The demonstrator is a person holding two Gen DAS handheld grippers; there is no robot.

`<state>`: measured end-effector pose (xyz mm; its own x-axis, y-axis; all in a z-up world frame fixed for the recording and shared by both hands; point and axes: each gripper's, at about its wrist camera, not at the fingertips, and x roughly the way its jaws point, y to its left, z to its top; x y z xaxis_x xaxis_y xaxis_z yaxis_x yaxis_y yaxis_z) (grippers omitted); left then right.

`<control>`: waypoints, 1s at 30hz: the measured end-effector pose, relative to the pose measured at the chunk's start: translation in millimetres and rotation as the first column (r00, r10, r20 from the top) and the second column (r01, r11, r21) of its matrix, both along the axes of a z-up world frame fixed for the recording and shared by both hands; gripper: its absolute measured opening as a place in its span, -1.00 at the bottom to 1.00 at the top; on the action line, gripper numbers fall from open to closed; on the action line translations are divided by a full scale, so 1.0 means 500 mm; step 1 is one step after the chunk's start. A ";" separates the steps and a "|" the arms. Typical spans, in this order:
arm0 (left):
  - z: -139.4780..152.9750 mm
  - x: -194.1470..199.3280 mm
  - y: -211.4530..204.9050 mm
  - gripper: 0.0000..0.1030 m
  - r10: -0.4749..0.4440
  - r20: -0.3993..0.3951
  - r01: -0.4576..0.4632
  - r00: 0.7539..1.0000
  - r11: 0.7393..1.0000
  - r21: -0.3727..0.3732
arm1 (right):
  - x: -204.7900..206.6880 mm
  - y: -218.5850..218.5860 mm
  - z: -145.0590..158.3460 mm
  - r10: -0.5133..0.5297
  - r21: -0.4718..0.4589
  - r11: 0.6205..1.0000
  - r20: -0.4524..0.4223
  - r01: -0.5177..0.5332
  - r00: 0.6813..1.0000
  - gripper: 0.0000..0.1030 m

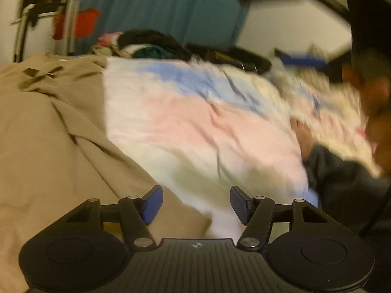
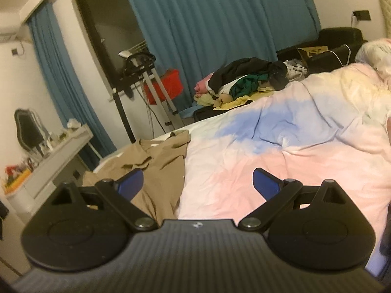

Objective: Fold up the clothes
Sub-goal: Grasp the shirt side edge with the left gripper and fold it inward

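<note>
The bed has a pink and blue cover, and the tan shirt lies crumpled on the left part of it, not folded at all. Almost all the folding is still to do, I think. A pile of other clothes waits behind the bed. The left tongs tip down over the shirt's edge, parted and holding nothing. The right tongs hang wide apart above the shirt, empty too

tan garment: 1 | grippers: 2 (left gripper, right gripper)
</note>
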<state>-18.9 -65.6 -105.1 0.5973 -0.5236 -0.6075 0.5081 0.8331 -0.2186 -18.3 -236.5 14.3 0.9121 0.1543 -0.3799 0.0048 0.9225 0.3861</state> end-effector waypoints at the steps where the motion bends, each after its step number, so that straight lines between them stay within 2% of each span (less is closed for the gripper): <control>1: -0.017 0.003 -0.012 0.22 -0.001 -0.007 0.001 1.000 0.999 0.034 | 0.002 0.004 -0.001 0.009 -0.006 1.000 -0.004 -0.009 1.000 0.90; 3: -0.045 0.010 -0.028 0.19 0.015 -0.019 -0.014 1.000 0.995 0.096 | 0.005 0.010 -0.004 0.004 -0.016 1.000 -0.008 -0.004 1.000 0.90; 5: -0.058 0.011 -0.032 0.02 0.029 -0.001 -0.029 1.000 0.991 0.130 | 0.005 0.013 -0.009 -0.053 -0.025 0.998 -0.007 0.053 0.999 0.90; 7: -0.069 0.013 -0.035 -0.35 0.043 0.015 -0.045 0.999 0.986 0.158 | 0.008 0.002 -0.018 -0.099 -0.003 0.995 -0.014 0.099 0.995 0.90; 9: -0.068 0.016 -0.018 -0.69 0.073 0.004 -0.073 0.997 0.990 0.125 | 0.012 -0.011 -0.028 -0.140 0.023 0.990 -0.023 0.140 0.990 0.90; 10: -0.068 0.019 -0.010 -0.75 0.088 -0.002 -0.087 0.996 0.990 0.107 | 0.014 -0.018 -0.032 -0.160 0.036 0.986 -0.028 0.161 0.987 0.90; 14: -0.051 0.026 0.027 -0.78 0.138 -0.018 -0.138 0.990 0.990 0.014 | 0.012 -0.043 -0.053 -0.216 0.100 0.971 -0.042 0.219 0.976 0.90; 18: -0.002 0.006 0.070 -0.78 0.133 0.002 -0.131 0.991 0.982 -0.135 | 0.007 -0.062 -0.066 -0.258 0.126 0.957 -0.039 0.261 0.965 0.90; 21: 0.045 -0.008 0.117 -0.78 0.149 0.003 -0.144 0.989 0.958 -0.248 | 0.000 -0.065 -0.068 -0.277 0.109 0.954 -0.025 0.278 0.961 0.90; 24: 0.086 -0.014 0.186 -0.78 0.209 -0.051 -0.214 0.977 0.913 -0.346 | -0.005 -0.066 -0.065 -0.276 0.105 0.956 -0.003 0.274 0.961 0.90; 27: 0.107 -0.023 0.264 -0.78 0.300 -0.140 -0.330 0.944 0.864 -0.380 | -0.005 -0.053 -0.063 -0.253 0.081 0.964 0.005 0.252 0.967 0.90; 30: 0.106 -0.025 0.333 -0.79 0.387 -0.235 -0.446 0.892 0.839 -0.313 | 0.001 -0.037 -0.064 -0.224 0.056 0.973 -0.004 0.224 0.975 0.90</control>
